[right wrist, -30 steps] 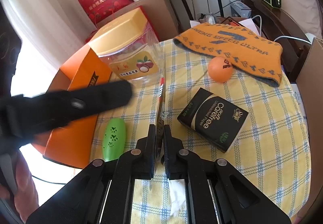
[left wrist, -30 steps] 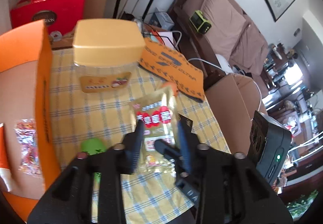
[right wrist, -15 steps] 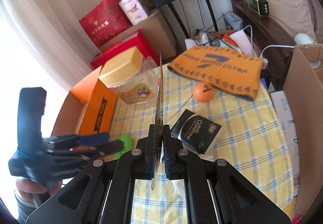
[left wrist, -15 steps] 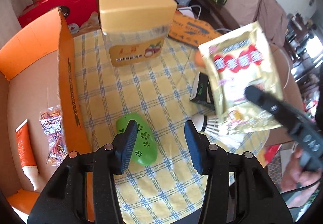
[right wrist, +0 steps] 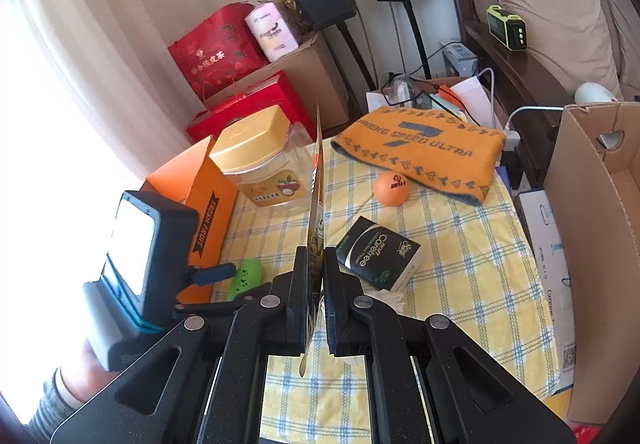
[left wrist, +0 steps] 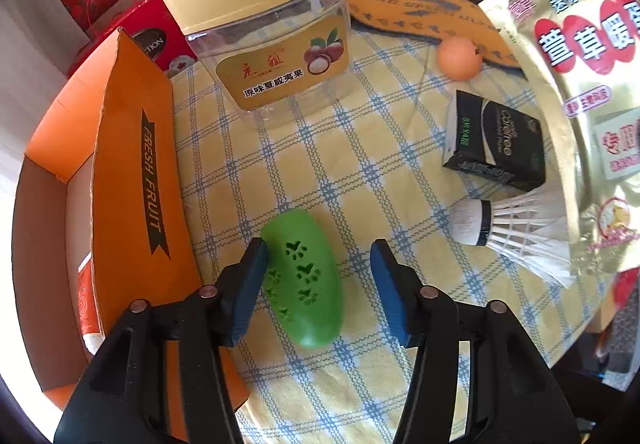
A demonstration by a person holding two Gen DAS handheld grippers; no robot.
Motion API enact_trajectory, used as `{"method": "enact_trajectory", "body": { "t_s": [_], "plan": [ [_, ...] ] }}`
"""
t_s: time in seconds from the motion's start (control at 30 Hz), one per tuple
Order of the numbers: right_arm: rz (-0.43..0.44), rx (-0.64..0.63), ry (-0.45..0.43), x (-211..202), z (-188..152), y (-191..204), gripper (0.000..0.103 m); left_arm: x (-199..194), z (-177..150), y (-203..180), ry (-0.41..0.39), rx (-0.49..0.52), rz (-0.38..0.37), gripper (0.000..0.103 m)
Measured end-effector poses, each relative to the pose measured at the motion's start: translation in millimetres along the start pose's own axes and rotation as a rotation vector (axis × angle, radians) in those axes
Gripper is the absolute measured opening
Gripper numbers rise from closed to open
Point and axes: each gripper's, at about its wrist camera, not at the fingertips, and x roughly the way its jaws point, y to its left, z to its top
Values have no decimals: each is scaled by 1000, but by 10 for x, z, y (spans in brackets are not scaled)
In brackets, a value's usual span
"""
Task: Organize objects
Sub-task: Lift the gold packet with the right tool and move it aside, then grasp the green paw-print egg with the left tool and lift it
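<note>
Your orange fruit box (left wrist: 132, 179) sits open at nine o'clock on the checked worktop (left wrist: 360, 147), with a tube already lying inside it, so that is likely where things are being gathered. The clear jar with the gold lid (left wrist: 264, 15) stands at twelve o'clock.

The gold foil pouch (left wrist: 576, 91) is what has changed most: a second ago it lay flat on the cloth between both sets of tongs, and now it hangs off the worktop at three o'clock in the left view. Your right tongs (right wrist: 316, 296) are pinched tight on its lower edge, holding it upright and edge-on.

Your left tongs (left wrist: 318, 284) have let that pouch go and swung down over the green perforated case (left wrist: 304, 280), which lies near the box wall at six o'clock. Their jaws are opening, with the case between them; the left pad looks just at its side, the right pad clear of it.

So the pouch is yours to stow, and I judge the green case is next.

The black tissue pack (left wrist: 496, 143), shuttlecock (left wrist: 508, 228) and orange ball (left wrist: 460, 55) remain loose.
</note>
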Motion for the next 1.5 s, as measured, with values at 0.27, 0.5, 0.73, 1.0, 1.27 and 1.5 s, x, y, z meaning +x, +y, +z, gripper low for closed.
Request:
{"method": "enact_trajectory", "body": {
  "t_s": [0.27, 0.5, 0.73, 1.0, 1.27, 1.5],
  "plan": [
    [6, -1, 4, 9, -26, 7, 5, 42, -28, 174, 25, -134, -230, 33],
    [2, -3, 5, 7, -28, 11, 5, -55, -102, 303, -10, -182, -274, 49],
    [2, -8, 7, 8, -51, 24, 6, -269, -131, 283, -27, -133, -263, 58],
    [3, -16, 12, 24, -84, 41, 6, -442, -410, 235, -59, -125, -219, 58],
    [9, -18, 7, 7, -98, 74, 6, -188, -362, 198, -16, -198, -223, 58],
    [7, -25, 11, 5, -106, 97, 6, -20, -283, 157, -14, -212, -191, 49]
  ]
}}
